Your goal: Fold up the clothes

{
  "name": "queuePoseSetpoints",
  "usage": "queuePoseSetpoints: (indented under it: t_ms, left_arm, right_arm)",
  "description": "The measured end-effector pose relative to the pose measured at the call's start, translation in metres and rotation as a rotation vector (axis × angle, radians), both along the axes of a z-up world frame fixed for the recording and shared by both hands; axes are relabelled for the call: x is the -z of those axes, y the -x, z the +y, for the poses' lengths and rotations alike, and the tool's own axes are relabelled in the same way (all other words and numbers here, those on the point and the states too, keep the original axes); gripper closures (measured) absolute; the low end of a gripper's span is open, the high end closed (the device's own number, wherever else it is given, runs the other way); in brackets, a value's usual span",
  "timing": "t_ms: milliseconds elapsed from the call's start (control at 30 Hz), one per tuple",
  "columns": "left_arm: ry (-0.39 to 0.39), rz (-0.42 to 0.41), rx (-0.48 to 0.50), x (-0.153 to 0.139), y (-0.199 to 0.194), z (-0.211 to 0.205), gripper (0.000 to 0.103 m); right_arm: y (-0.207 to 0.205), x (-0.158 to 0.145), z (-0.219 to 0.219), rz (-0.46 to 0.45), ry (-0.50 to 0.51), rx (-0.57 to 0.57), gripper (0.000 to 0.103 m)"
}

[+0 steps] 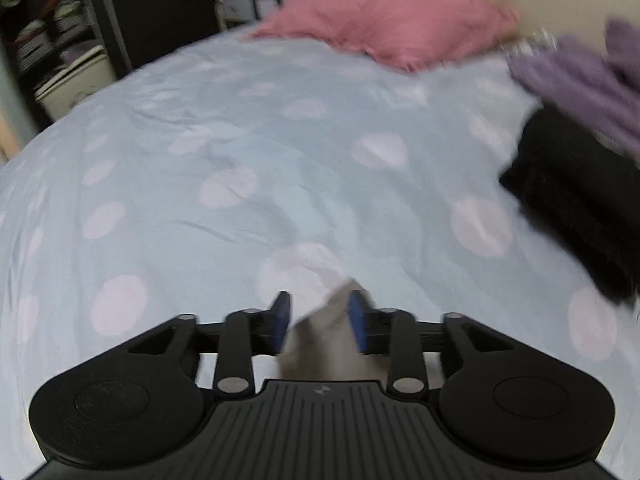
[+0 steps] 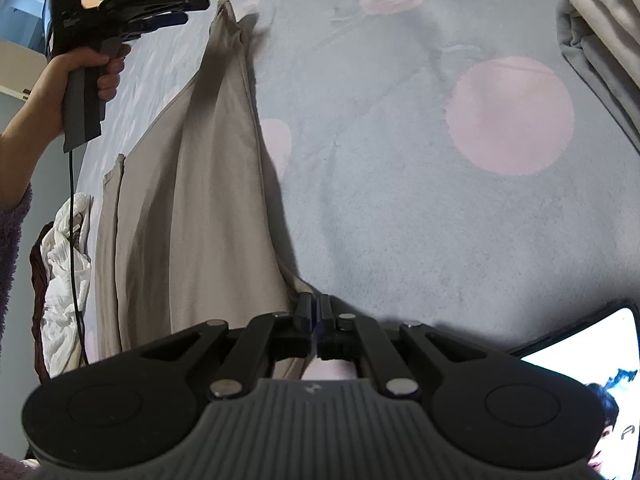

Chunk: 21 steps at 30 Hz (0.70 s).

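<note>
My right hand-held gripper [image 2: 317,316] is clenched on one end of the beige garment [image 2: 208,184], its pads pinched tight on the cloth at the near edge of the bed [image 2: 400,220]. From there the garment runs as one long, narrow strip away from me across the spotted cover toward my left hand-held gripper [image 1: 320,322], so its long axis lies straight between my two hands. The far tip [image 2: 227,12] stands just beside the left fingers, apart from them as the right view shows it. From the left wrist, a corner of the same beige cloth sits between the blue pads [image 1: 282,320], which stand apart with a gap either side, so I read that hand as released and not gripping. My left hand is the nearer one to that far end; to carry the fold, I judge it must close on the tip again or shift along the strip. Folded dark clothes [image 1: 572,192] lie toward the bed's far right side.
</note>
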<state>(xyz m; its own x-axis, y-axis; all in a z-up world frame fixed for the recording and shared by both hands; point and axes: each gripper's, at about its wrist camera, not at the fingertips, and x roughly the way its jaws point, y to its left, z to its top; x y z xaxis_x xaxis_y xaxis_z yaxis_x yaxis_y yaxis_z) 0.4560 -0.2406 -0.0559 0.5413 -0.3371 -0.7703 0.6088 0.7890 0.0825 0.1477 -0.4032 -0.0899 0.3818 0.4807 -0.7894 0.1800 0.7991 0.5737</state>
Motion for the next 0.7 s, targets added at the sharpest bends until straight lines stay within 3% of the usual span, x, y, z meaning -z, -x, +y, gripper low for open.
queuePoseSetpoints:
  t_ms: [100, 167, 267, 433, 500, 533, 600, 700]
  left_arm:
    - [0.029, 0.033, -0.078, 0.001, -0.006, 0.019, 0.065]
    - [0.037, 0.088, -0.115, 0.010, -0.013, 0.029, 0.072]
    - [0.069, 0.148, -0.157, 0.028, -0.018, 0.043, 0.073]
    - [0.186, 0.199, -0.179, 0.047, -0.017, 0.049, 0.074]
    - [0.188, 0.185, -0.185, 0.049, -0.015, 0.046, 0.074]
    - [0.190, 0.179, -0.188, 0.050, -0.014, 0.045, 0.077]
    - [0.193, 0.166, -0.188, 0.050, -0.012, 0.043, 0.102]
    - [0.185, 0.124, -0.178, 0.042, -0.007, 0.045, 0.103]
  right_arm:
    - [0.001, -0.002, 0.000, -0.001, 0.005, 0.000, 0.100]
    - [0.001, -0.002, 0.001, -0.002, 0.007, -0.002, 0.100]
    - [0.000, -0.003, -0.006, 0.001, 0.003, -0.001, 0.100]
    - [0.004, -0.005, -0.008, 0.007, 0.011, -0.007, 0.100]
    - [0.004, -0.005, -0.008, 0.007, 0.019, -0.013, 0.100]
    - [0.005, -0.006, -0.007, 0.006, 0.023, -0.016, 0.100]
    - [0.007, -0.007, -0.006, 0.004, 0.031, -0.022, 0.100]
    - [0.010, -0.008, -0.007, 0.004, 0.032, -0.017, 0.100]
